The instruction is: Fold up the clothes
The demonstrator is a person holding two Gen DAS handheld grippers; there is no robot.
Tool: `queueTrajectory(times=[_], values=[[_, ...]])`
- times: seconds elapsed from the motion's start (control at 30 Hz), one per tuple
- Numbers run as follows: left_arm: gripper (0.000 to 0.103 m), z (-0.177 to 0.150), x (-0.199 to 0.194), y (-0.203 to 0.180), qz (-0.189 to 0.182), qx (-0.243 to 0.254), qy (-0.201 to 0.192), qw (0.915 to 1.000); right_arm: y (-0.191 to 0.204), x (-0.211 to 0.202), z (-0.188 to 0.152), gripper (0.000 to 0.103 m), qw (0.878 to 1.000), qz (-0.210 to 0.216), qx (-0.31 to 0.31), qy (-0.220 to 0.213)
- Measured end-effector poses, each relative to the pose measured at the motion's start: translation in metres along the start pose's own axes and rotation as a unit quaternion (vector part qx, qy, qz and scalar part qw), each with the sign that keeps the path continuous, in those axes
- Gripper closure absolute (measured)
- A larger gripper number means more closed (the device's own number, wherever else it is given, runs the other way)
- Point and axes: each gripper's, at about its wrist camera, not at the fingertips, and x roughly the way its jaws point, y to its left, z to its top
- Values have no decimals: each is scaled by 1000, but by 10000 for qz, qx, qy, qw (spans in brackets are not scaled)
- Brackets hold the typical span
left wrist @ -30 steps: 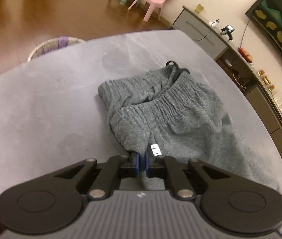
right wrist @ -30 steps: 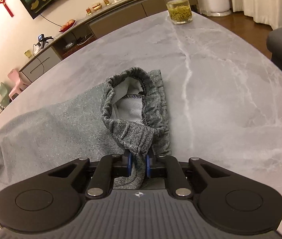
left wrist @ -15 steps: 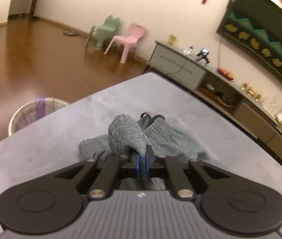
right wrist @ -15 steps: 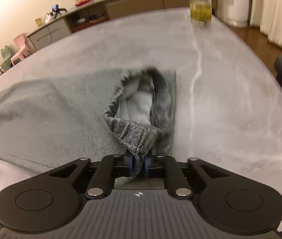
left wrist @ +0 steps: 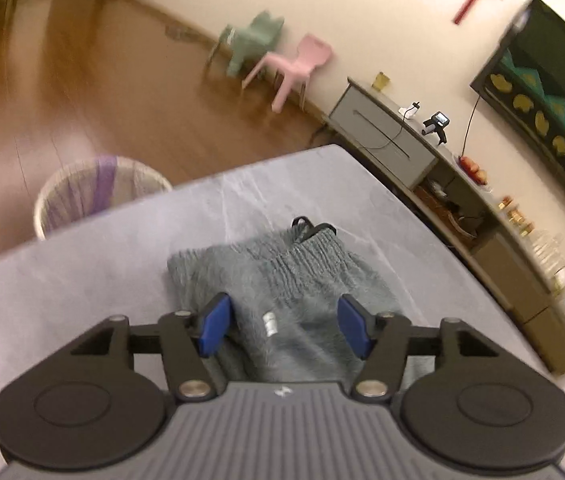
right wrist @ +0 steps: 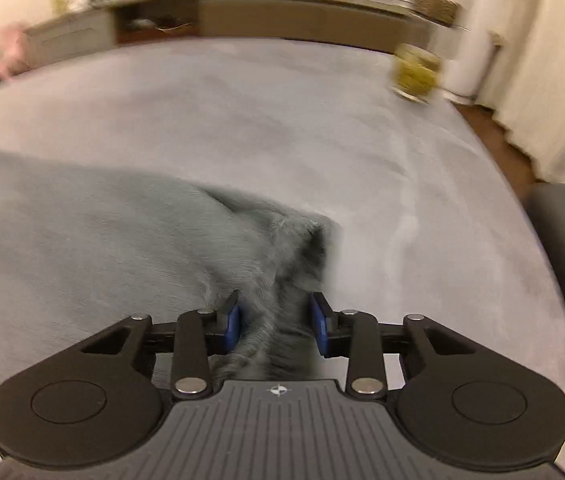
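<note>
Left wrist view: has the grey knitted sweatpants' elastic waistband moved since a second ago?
Yes. The grey knitted sweatpants' elastic waistband was lifted off the grey marble table, folded and now lies flat, released between the opening left gripper fingers.

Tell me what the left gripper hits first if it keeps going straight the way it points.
Most likely the grey sweatpants on the table. The left gripper tilts down at them, its jaws opening with the cloth lying loose between and below them, near the white tag. How far off the cloth is stays unclear.
</note>
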Motion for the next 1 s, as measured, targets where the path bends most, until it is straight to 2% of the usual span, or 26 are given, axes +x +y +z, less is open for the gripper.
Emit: queueTrajectory(times=[0.1, 0.17, 0.2, 0.3, 0.37, 0.43, 0.5, 0.53, 0.6, 0.67, 0.7, 0.8, 0.9, 1.0], values=[[43, 12, -18, 8, 23, -138, -473, 9988, -7, -11, 3, 63, 9994, -252, 223, -77], [43, 19, -23, -9, 50, 338, -740, 9967, 3, -27, 8, 63, 9982, -482, 130, -338], [43, 22, -18, -23, 91, 693, -728, 9949, 11, -37, 13, 63, 9975, -466, 68, -527], [43, 29, 25, -65, 321, 1522, -213, 9876, 47, -59, 30, 59, 9950, -207, -171, -960], [44, 28, 59, -86, 578, 1953, 87, 9790, 72, -52, 36, 57, 9954, 168, -272, -906], [45, 20, 90, -91, 706, 2172, 367, 9729, 88, -33, 37, 57, 9964, 454, -284, -650], [62, 14, 115, -95, 789, 2420, 556, 9655, 98, -4, 29, 57, 9981, 491, -334, -158], [79, 14, 119, -93, 801, 2504, 520, 9634, 100, 5, 26, 58, 9981, 461, -420, 1], [87, 35, 117, -75, 825, 1889, 275, 9781, 96, 15, 25, 58, 9983, 314, -474, 128], [90, 61, 112, -48, 598, 989, 61, 9933, 84, 22, 25, 55, 9986, 387, -325, 153], [90, 69, 109, -37, 440, 676, 56, 9967, 79, 25, 27, 56, 9988, 404, -206, 171], [86, 76, 105, -26, 85, 507, 131, 9986, 71, 28, 27, 56, 9994, 294, -83, 147], [77, 69, 88, -50, 174, 1123, -7, 9935, 67, 27, 27, 56, 9993, 350, 28, 122], [74, 46, 71, -85, -199, 2000, -18, 9796, 52, 16, 32, 56, 9975, 426, 496, -261]])
